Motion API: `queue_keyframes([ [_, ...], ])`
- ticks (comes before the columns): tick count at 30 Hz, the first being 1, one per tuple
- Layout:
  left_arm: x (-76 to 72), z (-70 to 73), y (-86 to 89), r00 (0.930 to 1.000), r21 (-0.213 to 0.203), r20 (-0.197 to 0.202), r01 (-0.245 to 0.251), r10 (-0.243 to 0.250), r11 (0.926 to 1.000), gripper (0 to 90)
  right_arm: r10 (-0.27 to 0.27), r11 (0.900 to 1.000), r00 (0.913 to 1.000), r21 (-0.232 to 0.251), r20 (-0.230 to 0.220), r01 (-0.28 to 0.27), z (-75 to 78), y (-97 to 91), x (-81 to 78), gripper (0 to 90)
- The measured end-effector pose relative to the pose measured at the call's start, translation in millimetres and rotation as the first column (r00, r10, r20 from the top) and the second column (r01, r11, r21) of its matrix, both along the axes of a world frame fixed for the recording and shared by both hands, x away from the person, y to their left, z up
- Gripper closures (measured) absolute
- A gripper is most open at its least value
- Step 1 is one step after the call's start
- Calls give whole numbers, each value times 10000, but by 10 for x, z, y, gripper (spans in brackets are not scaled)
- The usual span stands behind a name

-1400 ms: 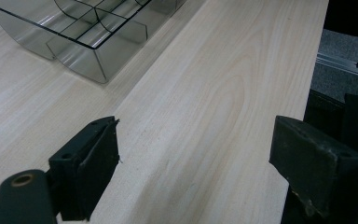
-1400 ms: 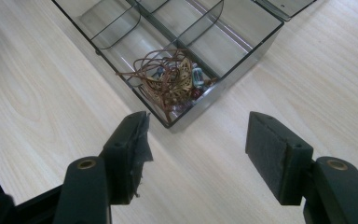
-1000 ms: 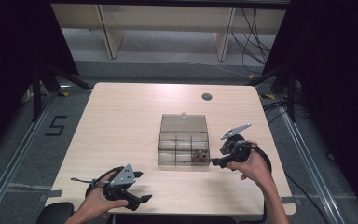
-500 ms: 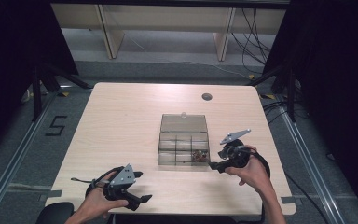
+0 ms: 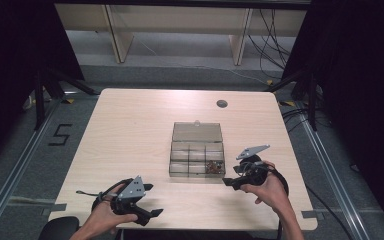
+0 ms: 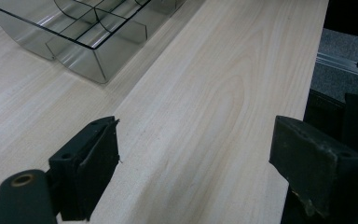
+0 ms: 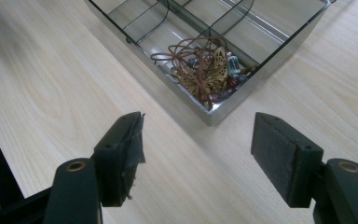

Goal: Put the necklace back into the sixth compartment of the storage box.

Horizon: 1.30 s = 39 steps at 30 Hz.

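- The right gripper [image 5: 228,182], black with two padded jaws, has its jaws spread with nothing between them; they have just been opening. It hangs just beside the near right corner of the clear smoky plastic compartment box [image 5: 197,172].
- Straight ahead of it at 12 o'clock, in that corner compartment, lies the tangle of brown cord with a gold filigree butterfly pendant and small beads [image 7: 205,70].
- Risk: in my judgement, a jaw coming down on the box wall rather than inside it would push or tip the light box across the pale wood worktop [image 5: 130,130].
- Risk: the cord loops look loose, so a pinch on one strand may drag the whole tangle, snag a divider, or spill beads.
- The left gripper [image 5: 155,214], also black, rests open at 7 o'clock from the box, near the worktop's front edge, holding nothing; a careless sweep could knock the box.
- Compared with a second ago, the right gripper sits lower and closer to the person, slightly off the box's corner; the left gripper and box are unchanged.
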State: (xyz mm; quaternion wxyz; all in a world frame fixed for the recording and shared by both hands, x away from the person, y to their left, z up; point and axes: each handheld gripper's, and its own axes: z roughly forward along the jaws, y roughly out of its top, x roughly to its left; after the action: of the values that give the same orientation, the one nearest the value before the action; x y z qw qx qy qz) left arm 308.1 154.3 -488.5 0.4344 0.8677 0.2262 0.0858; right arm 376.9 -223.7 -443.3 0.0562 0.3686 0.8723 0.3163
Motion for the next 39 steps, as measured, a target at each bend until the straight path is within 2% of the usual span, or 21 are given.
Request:
queue_keyframes([
  [1,0,1,0,10000,-9,-2,-4,4,10000,151,-506,9987,9987,-17,-68,506,-13,11,-24,335],
  [2,3,1,-1,10000,-13,-14,-10,10,10000,151,-497,9988,9988,-39,48,497,-20,8,-23,331],
  [3,1,-2,-7,10000,-100,-67,-49,48,9999,151,-411,9991,9991,116,-126,413,-17,9,-40,326],
  [4,5,-3,-4,10000,-110,-47,-2,2,9999,151,-294,9996,9995,-47,-76,294,-8,-5,-40,322],
  [5,14,4,5,9999,6,72,82,-82,10000,151,-383,9992,9991,-104,204,385,-36,-8,-36,317],
  [6,11,0,0,10000,-120,17,-27,27,9999,151,-457,9989,9985,-60,317,459,-47,-13,-41,313],
  [7,12,1,2,10000,-112,29,-28,28,9999,151,-339,9992,9993,238,167,335,-32,-18,-60,310],
  [12,16,6,9,9999,105,-29,154,-154,9998,150,-420,9989,9990,216,153,417,-34,-61,-106,284],
  [14,10,-1,-1,10000,-63,-65,63,-64,10000,151,-744,9968,9971,303,149,739,-52,-60,-128,276],
  [15,15,2,7,9999,50,35,102,-102,9999,150,-578,9980,9983,248,88,576,-43,-71,-136,274],
  [17,9,-2,0,10000,-79,0,5,-5,10000,151,-405,9981,9988,472,268,392,-73,-66,-138,267],
  [19,15,4,9,9999,84,-25,121,-120,9999,150,-191,9994,9989,297,439,178,-89,-75,-137,263],
  [22,15,-6,4,9999,4,-6,107,-107,9999,150,-299,9990,9992,350,282,290,-85,-62,-159,262],
  [23,14,0,8,9999,47,-37,114,-114,9999,151,-250,9994,9982,266,549,235,-90,-66,-158,261],
  [25,18,6,16,9999,131,91,111,-112,9999,151,-395,9976,9987,577,315,377,-98,-40,-182,259],
  [26,18,8,16,9999,115,104,114,-115,9999,150,-470,9978,9988,485,146,462,-83,-39,-201,259],
  [27,10,8,10,10000,-17,-5,-1,1,10000,150,-376,9984,9985,426,389,360,-106,-45,-189,259],
  [28,15,15,15,10000,75,3,36,-36,10000,151,-556,9981,9982,297,228,549,-86,-43,-204,257],
  [29,13,10,13,10000,66,32,24,-24,10000,151,-360,9972,9987,662,362,335,-107,-35,-205,257],
  [36,12,11,13,10000,111,39,49,-50,9999,151,-407,9983,9990,423,177,399,-128,-23,-247,257],
  [39,2,9,4,10000,3,-2,39,-39,10000,150,-328,9970,9991,710,272,308,-153,-5,-258,250],
])
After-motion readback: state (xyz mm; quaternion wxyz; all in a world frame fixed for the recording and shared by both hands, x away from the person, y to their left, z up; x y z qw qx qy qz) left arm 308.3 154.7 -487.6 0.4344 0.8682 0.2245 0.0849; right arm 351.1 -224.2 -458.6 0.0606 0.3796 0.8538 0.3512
